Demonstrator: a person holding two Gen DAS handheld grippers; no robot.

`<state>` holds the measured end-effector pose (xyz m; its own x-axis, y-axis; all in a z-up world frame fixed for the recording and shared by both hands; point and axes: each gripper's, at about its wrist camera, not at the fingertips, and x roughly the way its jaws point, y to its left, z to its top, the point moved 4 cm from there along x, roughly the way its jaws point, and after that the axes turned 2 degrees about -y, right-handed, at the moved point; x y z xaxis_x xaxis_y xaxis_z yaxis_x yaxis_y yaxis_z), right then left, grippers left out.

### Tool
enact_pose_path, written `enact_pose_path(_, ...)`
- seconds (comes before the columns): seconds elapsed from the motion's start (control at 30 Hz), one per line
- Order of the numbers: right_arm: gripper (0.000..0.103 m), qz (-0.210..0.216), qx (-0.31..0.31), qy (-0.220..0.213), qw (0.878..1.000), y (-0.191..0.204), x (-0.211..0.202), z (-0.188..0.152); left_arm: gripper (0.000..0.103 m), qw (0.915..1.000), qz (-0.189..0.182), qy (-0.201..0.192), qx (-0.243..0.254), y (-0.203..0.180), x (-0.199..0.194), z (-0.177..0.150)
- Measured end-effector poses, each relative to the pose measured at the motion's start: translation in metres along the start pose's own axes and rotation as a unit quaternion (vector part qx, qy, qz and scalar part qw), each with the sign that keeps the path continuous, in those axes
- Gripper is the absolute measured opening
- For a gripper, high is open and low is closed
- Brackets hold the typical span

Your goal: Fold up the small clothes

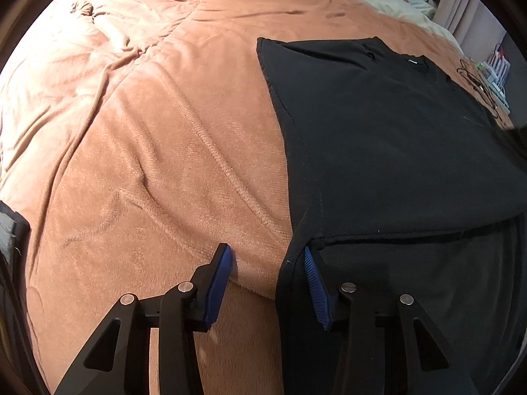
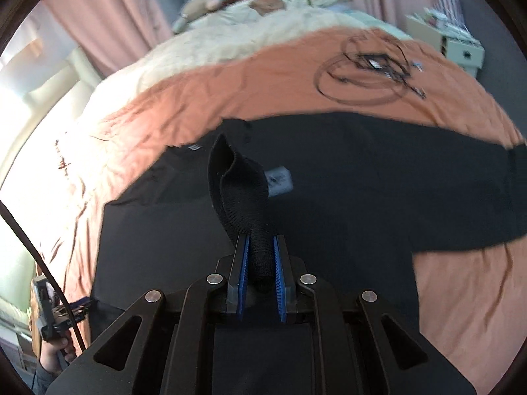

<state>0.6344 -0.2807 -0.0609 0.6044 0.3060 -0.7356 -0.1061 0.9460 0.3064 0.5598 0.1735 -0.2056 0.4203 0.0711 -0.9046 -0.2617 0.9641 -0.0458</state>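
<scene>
Black knit fills the lower right of the left wrist view: the shirt (image 1: 388, 131) lies spread flat on the orange blanket (image 1: 148, 131) of the bed, presumably smoothed out so that a fold can be laid cleanly. The left claw (image 1: 268, 283) stands spread wide at the shirt's near left edge, one pad over bare blanket, the other against the dark cloth, pinching nothing (it looks poised to take that edge, though that is my guess). In the right wrist view the right claw (image 2: 260, 283) is pressed together on a ribbed cuff (image 2: 238, 194), which rises in a loop above the pads at the frame's centre. Lifting the cuff likely frees the sleeve to swing across the body lying just beyond.
</scene>
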Motion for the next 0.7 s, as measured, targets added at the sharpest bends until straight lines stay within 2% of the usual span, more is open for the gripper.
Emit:
enact_pose_path(0.07, 0.014, 0.005, 0.024, 0.019, 1.000, -0.013, 0.014, -0.011, 0.047, 1.0000, 0.002, 0.001, 0.003, 0.000, 0.000, 0.000)
enact_pose_path(0.17, 0.018, 0.005, 0.047, 0.022, 0.999, -0.034, 0.026, -0.019, 0.047, 1.0000, 0.004, 0.001, 0.006, -0.001, 0.000, 0.000)
enact_pose_path(0.23, 0.058, 0.001, 0.066, 0.022, 0.998, -0.047, 0.032, -0.020, 0.047, 1.0000, 0.003, 0.002, 0.007, 0.000, 0.000, 0.000)
enact_pose_path(0.27, 0.062, 0.015, 0.075, 0.015, 0.997, -0.052, 0.033, -0.021, 0.047, 1.0000, 0.002, 0.002, 0.007, 0.000, 0.000, 0.000)
enact_pose_path(0.37, 0.062, 0.044, 0.089, 0.018, 0.995, -0.058, 0.042, -0.018, 0.047, 1.0000, 0.001, 0.002, 0.006, 0.000, 0.000, -0.001)
enact_pose_path(0.47, 0.062, 0.026, 0.088, 0.014, 0.996, -0.068, 0.054, -0.012, 0.047, 1.0000, 0.001, 0.001, 0.006, 0.000, 0.000, -0.001)
enact_pose_path(0.57, 0.062, 0.031, 0.102, 0.017, 0.994, -0.080, 0.072, -0.002, 0.047, 1.0000, 0.000, -0.001, 0.006, 0.000, 0.000, -0.001)
enact_pose_path(0.6, 0.055, 0.031, 0.106, 0.020, 0.994, -0.081, 0.078, 0.000, 0.047, 1.0000, 0.001, -0.002, 0.007, 0.000, 0.000, -0.001)
enact_pose_path(0.63, 0.045, 0.033, 0.106, 0.024, 0.994, -0.082, 0.086, 0.006, 0.047, 1.0000, 0.001, -0.003, 0.007, 0.000, 0.000, -0.001)
enact_pose_path(0.7, 0.038, 0.041, 0.102, 0.031, 0.993, -0.078, 0.098, 0.010, 0.047, 1.0000, 0.001, -0.003, 0.007, 0.000, 0.000, -0.002)
